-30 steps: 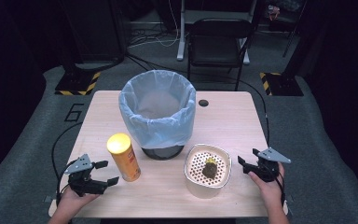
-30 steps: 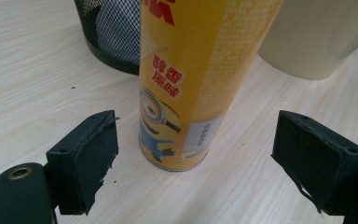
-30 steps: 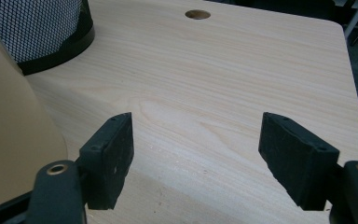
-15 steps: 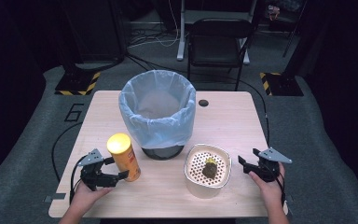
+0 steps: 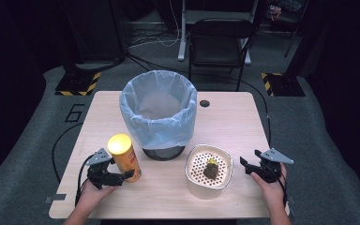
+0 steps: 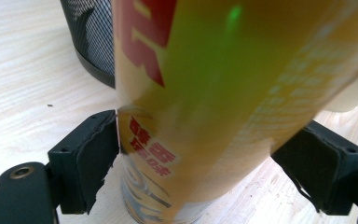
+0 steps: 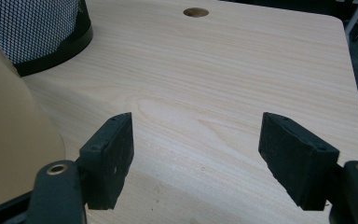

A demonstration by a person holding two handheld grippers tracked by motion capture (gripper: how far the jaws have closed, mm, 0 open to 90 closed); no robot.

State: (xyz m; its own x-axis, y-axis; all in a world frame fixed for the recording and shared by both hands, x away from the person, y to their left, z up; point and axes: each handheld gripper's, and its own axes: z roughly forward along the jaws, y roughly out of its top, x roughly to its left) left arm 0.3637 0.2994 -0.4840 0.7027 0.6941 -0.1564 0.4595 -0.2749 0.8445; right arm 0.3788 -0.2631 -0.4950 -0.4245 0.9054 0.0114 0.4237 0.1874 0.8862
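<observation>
Closing left claw (image 5: 122, 176) onto yellow can (image 5: 125, 158), pads now touching both sides; moved in from counter (image 5: 234, 122) edge. Right claw (image 5: 248, 166) idle, half-wide, empty. Lift toward bin (image 5: 158, 112) likely next.

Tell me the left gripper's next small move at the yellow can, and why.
Probably finish closing, then lift. The left gripper has just been closing around the can, which stands upright between its jaws, near its base. One pad meets the can's wall; the other looks about at it, so the grip may not be firm. The lined bin stands just behind.
</observation>
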